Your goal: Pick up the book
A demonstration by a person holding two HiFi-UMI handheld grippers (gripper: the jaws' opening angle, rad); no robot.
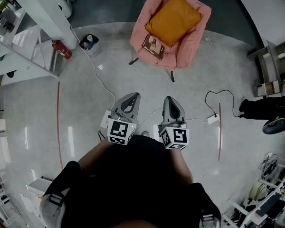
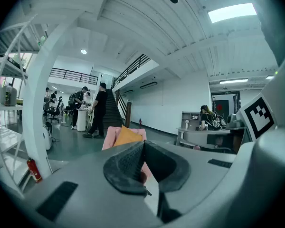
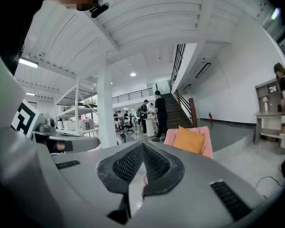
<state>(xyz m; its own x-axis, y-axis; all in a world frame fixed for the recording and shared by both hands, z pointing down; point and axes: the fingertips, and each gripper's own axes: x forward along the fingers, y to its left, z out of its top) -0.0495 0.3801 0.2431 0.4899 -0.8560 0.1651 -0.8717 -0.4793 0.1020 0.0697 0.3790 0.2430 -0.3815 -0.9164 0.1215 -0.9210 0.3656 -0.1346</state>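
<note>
A book (image 1: 153,45) with a brown cover lies on the seat of a pink armchair (image 1: 192,42), in front of an orange cushion (image 1: 173,19). Both grippers are held side by side over the floor, well short of the chair. The left gripper (image 1: 132,97) is shut with nothing in it, its pads meeting (image 2: 143,144). The right gripper (image 1: 169,99) is shut and empty too (image 3: 142,146). In the left gripper view the armchair (image 2: 110,137) and cushion (image 2: 128,136) peek over the jaws. The right gripper view shows the armchair (image 3: 207,141) and cushion (image 3: 189,139) ahead to the right. The book is hidden in both gripper views.
A white column (image 1: 47,8) and a red fire extinguisher (image 1: 61,49) stand at the left by metal shelving (image 1: 9,37). Cables and a power strip (image 1: 212,119) lie on the floor. A desk (image 1: 273,65) is at the right. People (image 3: 159,113) stand far off by stairs.
</note>
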